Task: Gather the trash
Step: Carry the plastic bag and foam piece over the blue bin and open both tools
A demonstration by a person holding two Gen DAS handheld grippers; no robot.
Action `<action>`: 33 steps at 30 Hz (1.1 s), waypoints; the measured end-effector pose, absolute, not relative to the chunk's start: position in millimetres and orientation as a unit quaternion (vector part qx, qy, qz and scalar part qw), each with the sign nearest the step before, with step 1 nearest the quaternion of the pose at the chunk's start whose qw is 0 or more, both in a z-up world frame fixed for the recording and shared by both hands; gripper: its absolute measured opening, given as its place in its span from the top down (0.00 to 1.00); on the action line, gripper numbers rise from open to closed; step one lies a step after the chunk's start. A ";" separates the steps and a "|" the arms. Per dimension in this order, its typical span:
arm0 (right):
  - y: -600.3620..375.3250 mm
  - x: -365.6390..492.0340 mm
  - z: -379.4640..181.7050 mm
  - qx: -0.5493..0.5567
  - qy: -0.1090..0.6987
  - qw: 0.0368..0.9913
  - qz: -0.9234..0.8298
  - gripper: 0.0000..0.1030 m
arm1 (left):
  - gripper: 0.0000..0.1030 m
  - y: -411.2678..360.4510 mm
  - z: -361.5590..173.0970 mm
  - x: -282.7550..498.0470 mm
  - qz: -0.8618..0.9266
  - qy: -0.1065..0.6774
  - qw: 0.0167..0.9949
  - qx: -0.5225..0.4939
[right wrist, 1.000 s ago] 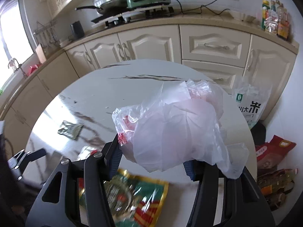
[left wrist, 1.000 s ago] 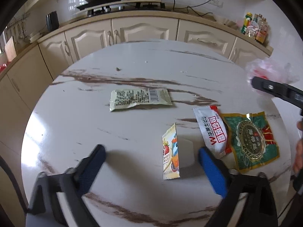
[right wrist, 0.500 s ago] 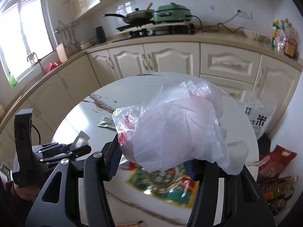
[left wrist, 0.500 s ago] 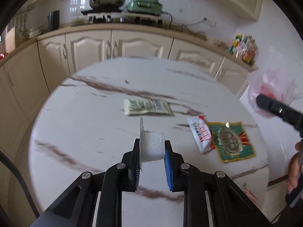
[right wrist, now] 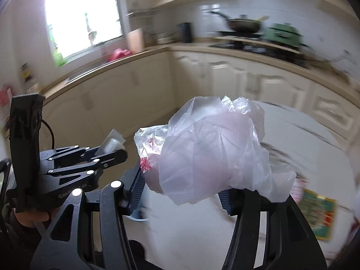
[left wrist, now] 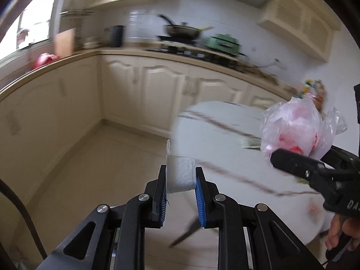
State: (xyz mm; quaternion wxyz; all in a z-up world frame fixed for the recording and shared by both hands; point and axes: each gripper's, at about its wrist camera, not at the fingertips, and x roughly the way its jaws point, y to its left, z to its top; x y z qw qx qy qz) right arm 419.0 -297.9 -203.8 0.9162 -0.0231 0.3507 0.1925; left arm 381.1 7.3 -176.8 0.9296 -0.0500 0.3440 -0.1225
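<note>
My left gripper [left wrist: 181, 171] is shut on a small snack wrapper [left wrist: 181, 176], whose white back faces the camera; it hangs over the floor, left of the round marble table [left wrist: 216, 135]. From the right wrist view the same gripper [right wrist: 114, 153] shows at the left with the wrapper [right wrist: 112, 142] sticking up from its tips. My right gripper [right wrist: 180, 185] is shut on a crumpled clear plastic bag [right wrist: 209, 153] with red print. In the left wrist view that bag [left wrist: 297, 130] and the right gripper [left wrist: 279, 159] sit at the right, over the table edge.
A green and gold packet [right wrist: 317, 211] and a grey-green packet [left wrist: 249, 142] lie on the table. Cream cabinets [left wrist: 162, 90] and a counter with a wok [left wrist: 182, 30] run behind. Beige floor [left wrist: 94, 168] is open to the left. A blurred pale blue rim [right wrist: 137, 217] shows below.
The left gripper closed on the wrapper and lifted it off the table. Both grippers then swung left and up, away from the table toward the floor side; the right kept its bag.
</note>
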 end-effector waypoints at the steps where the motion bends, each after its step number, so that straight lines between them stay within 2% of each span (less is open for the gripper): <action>1: -274.4 421.9 -208.8 -0.029 0.355 0.911 0.209 0.48 | 0.82 24.5 -180.1 378.9 -0.110 0.348 0.930 -0.051; 5: -193.9 431.2 -237.4 -0.054 0.372 0.892 0.250 0.48 | 0.82 97.9 -205.9 373.1 -0.055 0.378 0.922 -0.064; 12: -91.3 459.9 -336.8 -0.113 0.431 0.857 0.259 0.47 | 0.82 180.5 -288.7 386.5 -0.008 0.466 0.880 -0.096; 21: -63.0 516.6 -491.4 -0.140 0.558 0.785 0.231 0.47 | 0.82 197.4 -422.0 429.4 -0.018 0.586 0.802 -0.112; 28: -59.1 542.5 -572.9 -0.173 0.609 0.737 0.236 0.47 | 0.80 185.6 -464.1 465.8 -0.024 0.618 0.781 -0.085; 30: -61.0 546.8 -584.9 -0.166 0.618 0.729 0.243 0.43 | 0.70 182.7 -469.1 479.2 -0.018 0.624 0.777 -0.083; 33: -64.3 556.4 -601.1 -0.169 0.628 0.720 0.244 0.33 | 0.62 187.4 -473.3 485.6 -0.015 0.631 0.770 -0.090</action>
